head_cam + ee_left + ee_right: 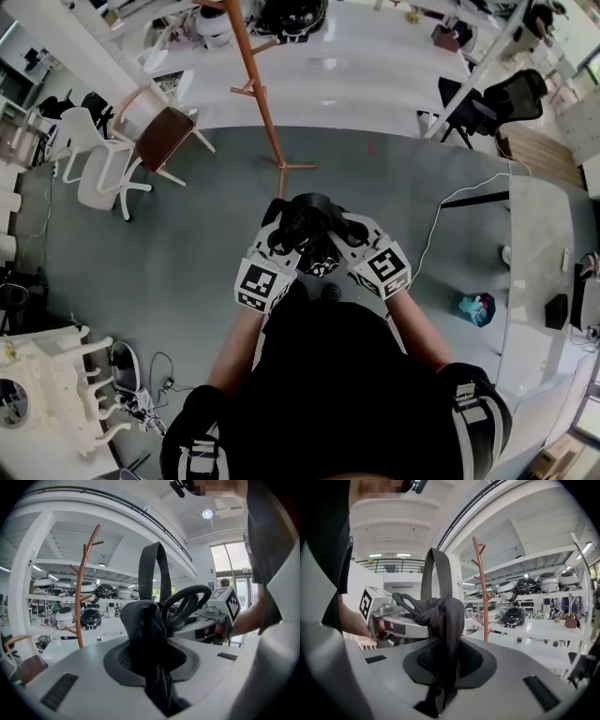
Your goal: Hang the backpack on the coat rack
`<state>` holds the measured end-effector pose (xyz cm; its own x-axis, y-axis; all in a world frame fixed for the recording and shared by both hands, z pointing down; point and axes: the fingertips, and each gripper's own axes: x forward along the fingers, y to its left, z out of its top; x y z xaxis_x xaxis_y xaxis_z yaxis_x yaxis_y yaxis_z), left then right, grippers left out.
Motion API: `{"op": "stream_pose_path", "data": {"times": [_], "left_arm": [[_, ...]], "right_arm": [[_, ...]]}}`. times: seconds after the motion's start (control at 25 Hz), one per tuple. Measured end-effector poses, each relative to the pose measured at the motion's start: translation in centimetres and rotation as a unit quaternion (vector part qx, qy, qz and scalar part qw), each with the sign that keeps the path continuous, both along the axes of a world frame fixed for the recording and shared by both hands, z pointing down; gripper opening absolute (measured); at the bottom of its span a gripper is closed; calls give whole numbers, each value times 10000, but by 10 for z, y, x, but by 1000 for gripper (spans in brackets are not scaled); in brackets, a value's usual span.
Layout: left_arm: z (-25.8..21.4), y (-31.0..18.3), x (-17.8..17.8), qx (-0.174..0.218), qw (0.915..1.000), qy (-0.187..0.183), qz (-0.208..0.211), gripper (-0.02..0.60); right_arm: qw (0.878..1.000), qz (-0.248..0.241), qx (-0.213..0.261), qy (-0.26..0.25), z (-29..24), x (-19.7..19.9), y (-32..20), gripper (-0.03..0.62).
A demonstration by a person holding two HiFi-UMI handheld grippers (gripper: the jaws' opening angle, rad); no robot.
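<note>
I hold a black backpack between both grippers, in front of the person's body and above the grey floor. My left gripper is shut on a fold of its black fabric. My right gripper is shut on another fold. The backpack's flat top loop stands upright between the two grippers, and a padded strap curls beside it. The orange-brown coat rack stands ahead on the floor, apart from the backpack. Its branched pole shows in the left gripper view and again as the pole in the right gripper view.
A wooden chair and a white chair stand left of the rack. White tables run behind it, with a black office chair at the right. A white cable trails on the floor. Shelves hold round devices.
</note>
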<state>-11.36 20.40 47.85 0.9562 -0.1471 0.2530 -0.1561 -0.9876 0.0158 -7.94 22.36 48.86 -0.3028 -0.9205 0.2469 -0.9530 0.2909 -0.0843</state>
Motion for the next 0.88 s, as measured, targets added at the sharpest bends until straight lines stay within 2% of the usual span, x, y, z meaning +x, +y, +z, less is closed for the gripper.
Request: {"op": "stream_pose_path", "data": {"times": [0.56, 0.88], "left_arm": [[-1, -98, 29, -42, 9988, -55, 495, 86], [-3, -137, 33, -65, 9974, 1, 722, 86]], "right_arm": [[9992, 379, -134, -31, 3, 26, -95, 75], [9983, 571, -68, -40, -3, 30, -136, 75]]}}
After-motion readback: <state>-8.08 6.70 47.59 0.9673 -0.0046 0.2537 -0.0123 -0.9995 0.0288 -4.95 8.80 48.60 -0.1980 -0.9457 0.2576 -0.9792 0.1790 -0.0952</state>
